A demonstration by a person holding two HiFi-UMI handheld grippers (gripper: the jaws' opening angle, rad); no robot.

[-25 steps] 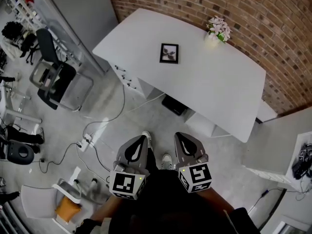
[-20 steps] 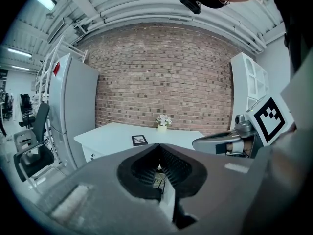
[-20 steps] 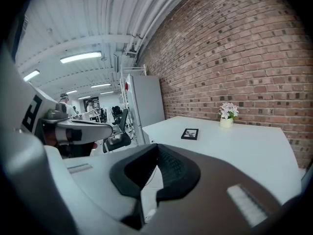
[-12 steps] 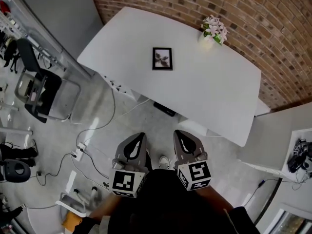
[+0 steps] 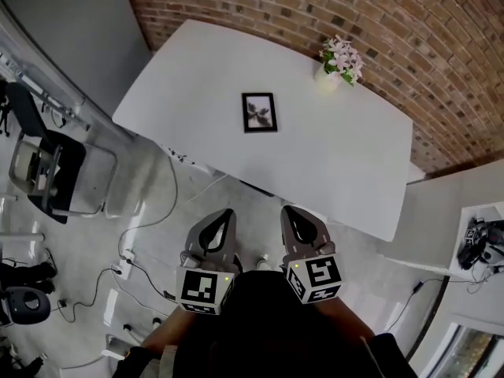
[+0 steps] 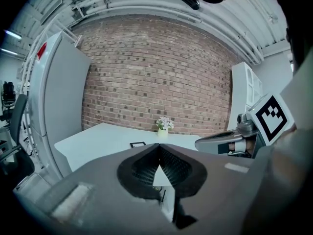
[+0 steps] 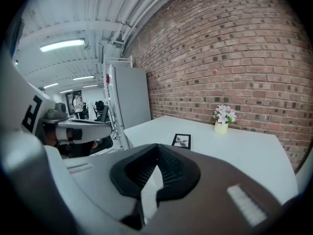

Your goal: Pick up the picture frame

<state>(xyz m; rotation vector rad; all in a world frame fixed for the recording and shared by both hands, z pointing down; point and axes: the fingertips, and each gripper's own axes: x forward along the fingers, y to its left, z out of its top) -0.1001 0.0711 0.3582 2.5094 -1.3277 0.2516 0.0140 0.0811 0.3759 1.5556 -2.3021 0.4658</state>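
Note:
A small black picture frame (image 5: 259, 113) lies flat on the white table (image 5: 346, 156), toward its left half; it also shows as a thin dark frame (image 6: 138, 144) in the left gripper view and as the frame (image 7: 181, 141) in the right gripper view. My left gripper (image 5: 225, 214) and right gripper (image 5: 289, 212) hang side by side over the floor, well short of the table's near edge. Both are shut with nothing between the jaws. In the gripper views the left gripper (image 6: 158, 145) and right gripper (image 7: 157, 145) point toward the table.
A small vase of pink flowers (image 5: 339, 60) stands at the table's far edge by the brick wall (image 5: 409, 46). Cables (image 5: 150, 227) trail over the floor at left, near an office chair (image 5: 47, 176). A grey cabinet (image 5: 71, 22) stands left of the table, a white shelf (image 5: 472, 219) at right.
Both grippers and my view have moved toward the table; the table and frame have shifted left and nearer in the head view. The jaws stayed shut.

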